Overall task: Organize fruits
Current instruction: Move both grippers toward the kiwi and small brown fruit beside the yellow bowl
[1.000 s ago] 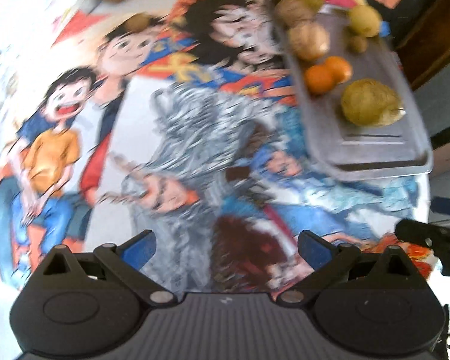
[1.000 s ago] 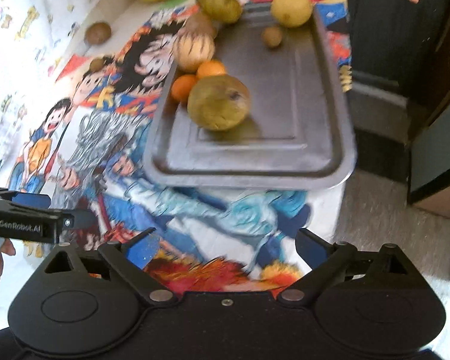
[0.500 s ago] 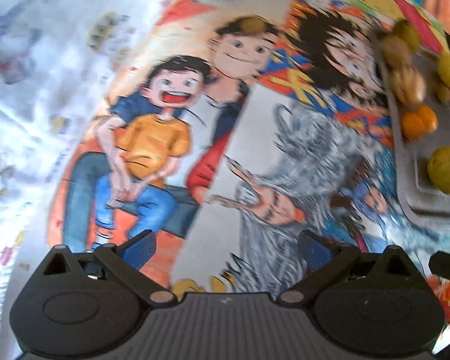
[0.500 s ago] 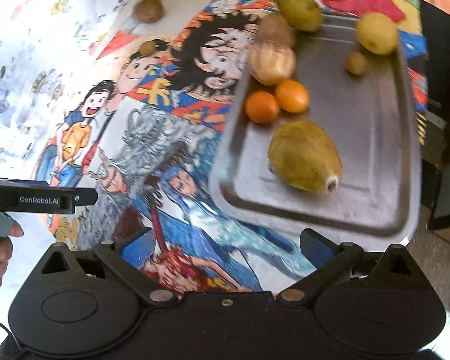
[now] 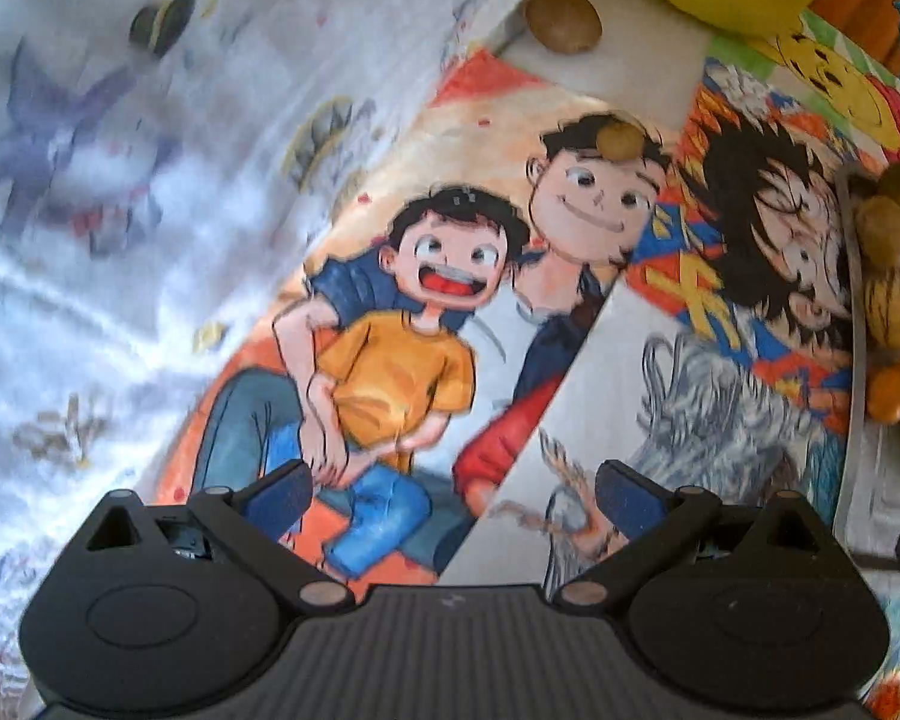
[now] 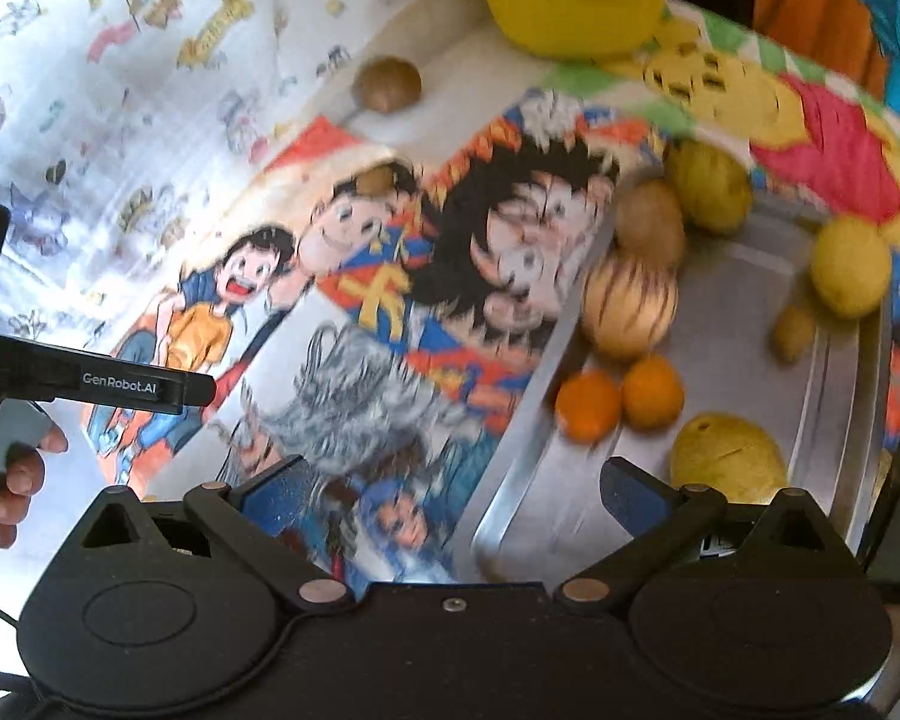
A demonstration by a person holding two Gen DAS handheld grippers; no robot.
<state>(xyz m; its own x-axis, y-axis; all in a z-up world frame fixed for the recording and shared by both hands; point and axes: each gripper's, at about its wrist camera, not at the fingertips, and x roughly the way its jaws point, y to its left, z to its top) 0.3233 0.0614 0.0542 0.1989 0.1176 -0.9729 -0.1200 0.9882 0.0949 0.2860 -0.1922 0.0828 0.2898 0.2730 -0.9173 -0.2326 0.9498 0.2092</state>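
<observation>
Rectangular metal tray (image 6: 834, 420): holds about eight yellow, orange and brown fruits, blur permitting. Loose on cartoon-print cloth (image 5: 570, 396): round brown fruit (image 5: 563, 20), small brown fruit (image 5: 622, 140). Left gripper (image 5: 453, 495), right gripper (image 6: 453, 489): spread wide, empty.

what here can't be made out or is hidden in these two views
- Yellow bowl contents: both wrist views, cut off by the top edge.
- Metal tray: left wrist view shows only its rim at the right edge; in the right wrist view the right gripper covers its near end.
- Large yellow-green fruit: lower part hidden by that gripper's finger.
- Left gripper: seen from the right wrist only as a side bar.
</observation>
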